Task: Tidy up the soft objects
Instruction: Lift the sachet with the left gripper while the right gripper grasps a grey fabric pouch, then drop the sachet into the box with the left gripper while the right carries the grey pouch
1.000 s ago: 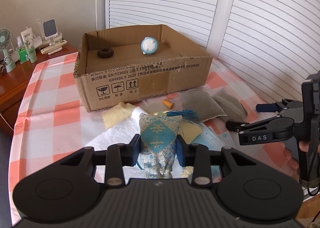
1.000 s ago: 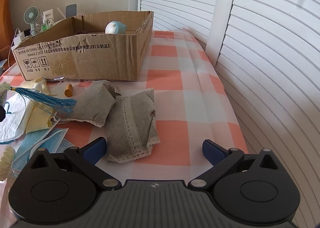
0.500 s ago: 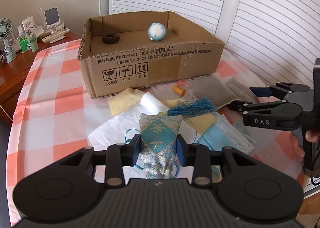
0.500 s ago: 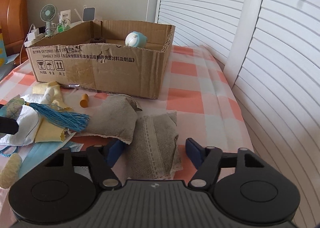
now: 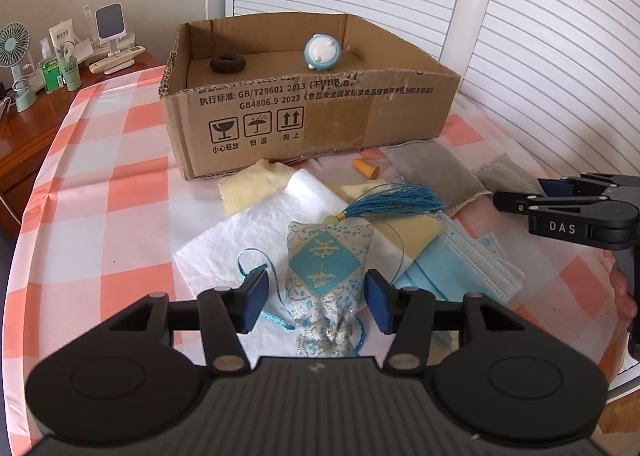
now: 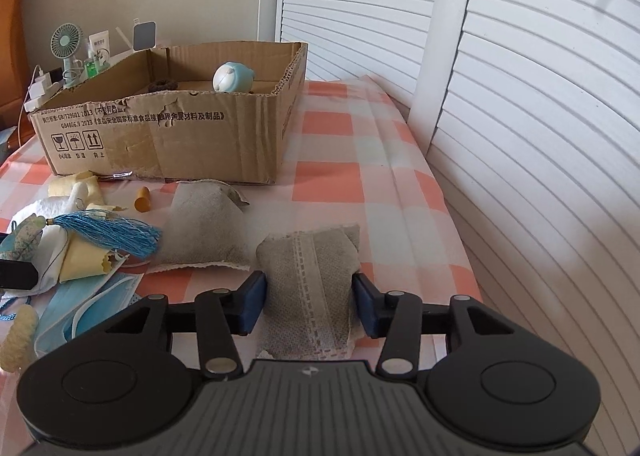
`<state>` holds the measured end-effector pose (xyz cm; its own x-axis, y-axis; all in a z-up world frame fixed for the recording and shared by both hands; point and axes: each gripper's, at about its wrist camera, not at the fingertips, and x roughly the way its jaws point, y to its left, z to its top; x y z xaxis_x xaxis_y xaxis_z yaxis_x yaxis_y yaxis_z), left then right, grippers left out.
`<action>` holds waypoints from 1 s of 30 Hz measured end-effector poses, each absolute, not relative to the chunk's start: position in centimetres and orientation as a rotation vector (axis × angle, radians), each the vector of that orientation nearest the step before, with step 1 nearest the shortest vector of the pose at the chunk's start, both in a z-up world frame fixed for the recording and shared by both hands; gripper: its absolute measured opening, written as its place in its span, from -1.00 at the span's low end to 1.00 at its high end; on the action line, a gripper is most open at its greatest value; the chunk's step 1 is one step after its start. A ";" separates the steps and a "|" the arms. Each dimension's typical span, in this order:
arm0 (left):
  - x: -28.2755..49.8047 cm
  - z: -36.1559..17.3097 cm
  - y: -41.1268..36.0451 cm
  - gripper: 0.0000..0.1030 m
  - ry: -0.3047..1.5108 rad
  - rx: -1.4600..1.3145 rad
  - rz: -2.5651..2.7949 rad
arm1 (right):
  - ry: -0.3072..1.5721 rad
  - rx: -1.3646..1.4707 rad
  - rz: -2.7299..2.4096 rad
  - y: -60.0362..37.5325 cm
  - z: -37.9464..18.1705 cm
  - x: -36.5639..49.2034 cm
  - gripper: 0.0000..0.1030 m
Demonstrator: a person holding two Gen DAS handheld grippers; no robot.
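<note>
My left gripper [image 5: 314, 306] is open around a blue brocade sachet [image 5: 326, 276] with a blue tassel [image 5: 400, 202]; the sachet lies on a white cloth [image 5: 248, 232] with gaps to both pads. My right gripper [image 6: 308, 306] is shut on a grey sachet [image 6: 310, 280], both pads pressing its sides. A second grey sachet [image 6: 202, 226] lies to its left. The cardboard box [image 5: 320, 120] stands behind and holds a blue round plush [image 5: 322, 52] and a brown ring [image 5: 227, 64]. The right gripper also shows in the left wrist view [image 5: 520, 196].
Blue face masks [image 5: 460, 268], yellow cloths [image 5: 252, 184] and an orange earplug [image 5: 366, 169] lie on the checked tablecloth [image 5: 104, 192]. A cream woolly piece [image 6: 18, 332] lies at the left. A side table with a fan [image 5: 14, 60] and bottles stands far left. Louvred doors stand behind.
My left gripper has opened and let go of the brocade sachet, which now rests on the cloth. My right gripper moved forward over the grey sachet and closed on it.
</note>
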<state>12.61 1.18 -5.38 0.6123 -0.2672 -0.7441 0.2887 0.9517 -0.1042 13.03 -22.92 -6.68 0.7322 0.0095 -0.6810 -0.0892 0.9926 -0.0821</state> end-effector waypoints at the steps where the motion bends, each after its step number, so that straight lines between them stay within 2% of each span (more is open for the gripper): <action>1: 12.6 -5.4 1.2 0.07 0.854 0.022 -0.320 | 0.746 -0.115 0.056 -22.9 -6.7 13.1 0.05; 7: 12.8 -5.7 1.1 0.06 0.854 0.010 -0.315 | 0.737 -0.134 0.069 -22.4 -7.1 13.4 0.28; 11: 12.9 -5.8 1.1 -0.01 0.851 -0.014 -0.315 | 0.732 -0.138 0.081 -22.5 -7.1 13.8 0.28; 14: 13.0 -5.6 1.2 -0.26 0.851 -0.020 -0.324 | 0.735 -0.158 0.086 -22.3 -7.1 13.9 0.14; 18: 12.8 -5.1 1.1 -0.34 0.847 -0.006 -0.354 | 0.740 -0.161 0.100 -22.3 -6.8 13.7 0.04; 23: 12.3 -3.9 0.9 -0.36 0.836 0.058 -0.390 | 0.749 -0.134 0.108 -22.8 -6.2 13.2 -0.18; 30: 11.5 -2.2 1.1 -0.37 0.832 0.125 -0.433 | 0.738 -0.117 0.131 -23.4 -4.3 11.9 -0.19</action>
